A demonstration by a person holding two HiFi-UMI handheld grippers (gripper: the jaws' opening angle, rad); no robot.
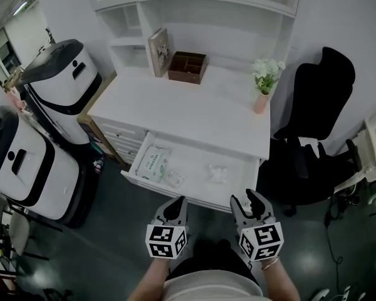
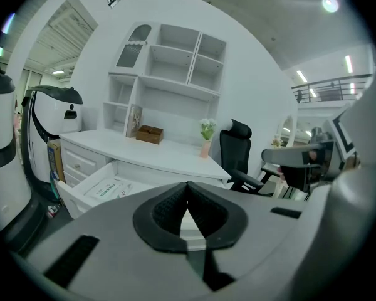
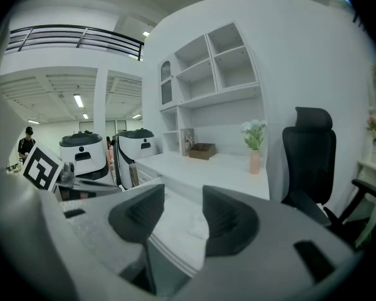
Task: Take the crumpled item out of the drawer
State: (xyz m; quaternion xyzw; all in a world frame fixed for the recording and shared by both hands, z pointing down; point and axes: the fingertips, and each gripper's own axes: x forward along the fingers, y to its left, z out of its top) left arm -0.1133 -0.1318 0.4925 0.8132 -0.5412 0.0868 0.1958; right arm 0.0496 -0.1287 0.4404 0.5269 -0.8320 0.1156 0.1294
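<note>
**Both grippers held short of the open drawer**

At the far left of the head view a white machine (image 1: 56, 74) stands against the left side of the white desk (image 1: 194, 108). A second machine (image 1: 25, 162) stands nearer the camera on the dark floor. Toward the back of the desk top a book (image 1: 159, 52) stands upright just beside a brown wooden box (image 1: 188, 66). A pink vase of flowers (image 1: 262, 89) stands near the right edge.

The drawer (image 1: 175, 192) under the desk top is pulled out. A flat pack of wipes (image 1: 152, 163) lies at its left end, with a small packet (image 1: 174, 179) just beside it. The crumpled item (image 1: 217, 173), which is white, lies right of the middle of the drawer floor, apart from both.

The left gripper (image 1: 177, 204) is held low in front of the drawer, over the floor. In its own view the jaws meet at the tips with nothing between them.

The right gripper (image 1: 246, 200) is held beside it at about the same height. Its jaws stand apart and empty, and in the right gripper view the crumpled item (image 3: 197, 227) shows through the gap, lying in the drawer beyond. Neither gripper touches the drawer.

A black office chair (image 1: 313, 124) stands to the right of the desk.
</note>
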